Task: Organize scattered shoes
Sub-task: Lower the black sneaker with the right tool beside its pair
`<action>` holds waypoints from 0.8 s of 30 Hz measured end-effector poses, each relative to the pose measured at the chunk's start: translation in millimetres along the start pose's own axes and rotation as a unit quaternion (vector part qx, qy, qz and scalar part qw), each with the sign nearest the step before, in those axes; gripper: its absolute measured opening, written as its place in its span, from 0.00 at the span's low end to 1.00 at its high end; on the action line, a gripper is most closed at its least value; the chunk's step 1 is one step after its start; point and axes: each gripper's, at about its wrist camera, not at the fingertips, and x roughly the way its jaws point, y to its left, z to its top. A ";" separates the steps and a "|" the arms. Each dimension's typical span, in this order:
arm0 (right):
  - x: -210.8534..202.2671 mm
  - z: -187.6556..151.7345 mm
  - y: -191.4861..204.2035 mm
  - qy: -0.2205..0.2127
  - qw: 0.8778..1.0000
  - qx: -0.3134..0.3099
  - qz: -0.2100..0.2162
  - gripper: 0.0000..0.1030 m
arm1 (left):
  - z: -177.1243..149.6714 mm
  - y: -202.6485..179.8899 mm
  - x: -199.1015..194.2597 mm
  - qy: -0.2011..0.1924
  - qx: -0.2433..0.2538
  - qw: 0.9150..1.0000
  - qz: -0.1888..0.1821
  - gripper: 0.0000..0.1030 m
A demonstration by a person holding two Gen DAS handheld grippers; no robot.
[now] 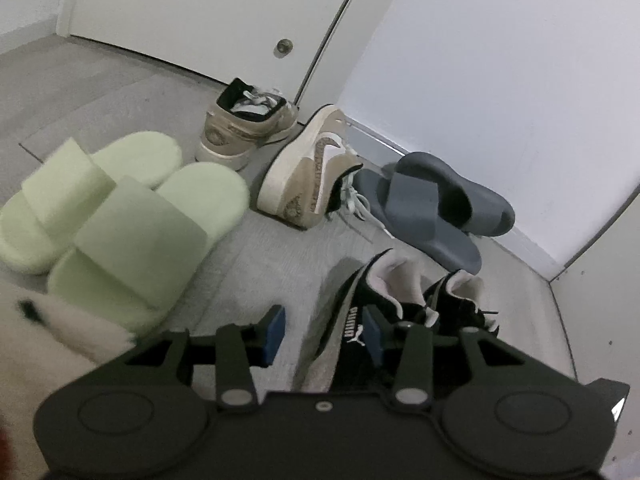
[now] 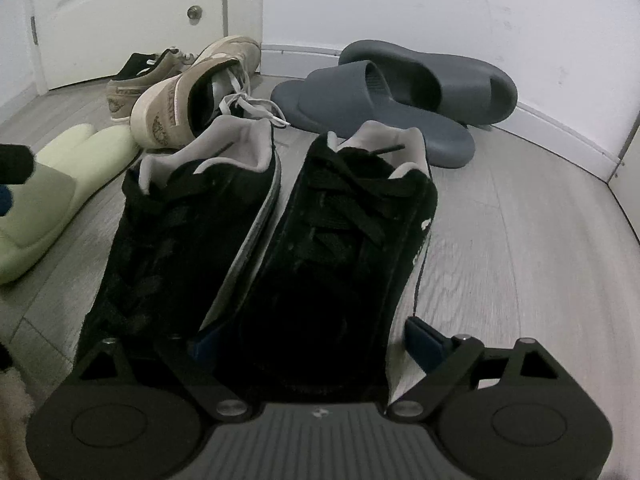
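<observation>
While jaws gape, shoes strewn on grey plank floor (image 2: 520,240), white door (image 1: 200,20).

The right gripper (image 2: 308,346) hides the right black sneaker's (image 2: 340,240) toe; a fluffy white thing (image 1: 48,344) is blurred, unidentifiable.
</observation>
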 end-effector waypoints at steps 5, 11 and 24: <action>-2.6 -2.7 14.3 0.001 1.000 -0.015 0.011 0.87 | 3.9 7.8 -5.2 -0.006 -0.006 1.000 0.007 0.44; 1.2 4.1 35.3 0.003 1.000 -0.013 0.016 0.87 | 5.0 18.1 1.5 0.003 -0.035 0.999 -0.010 0.44; -65.7 -0.3 39.2 -0.138 0.990 0.006 -0.010 0.88 | 9.1 31.9 -3.3 -0.023 -0.074 0.997 -0.027 0.44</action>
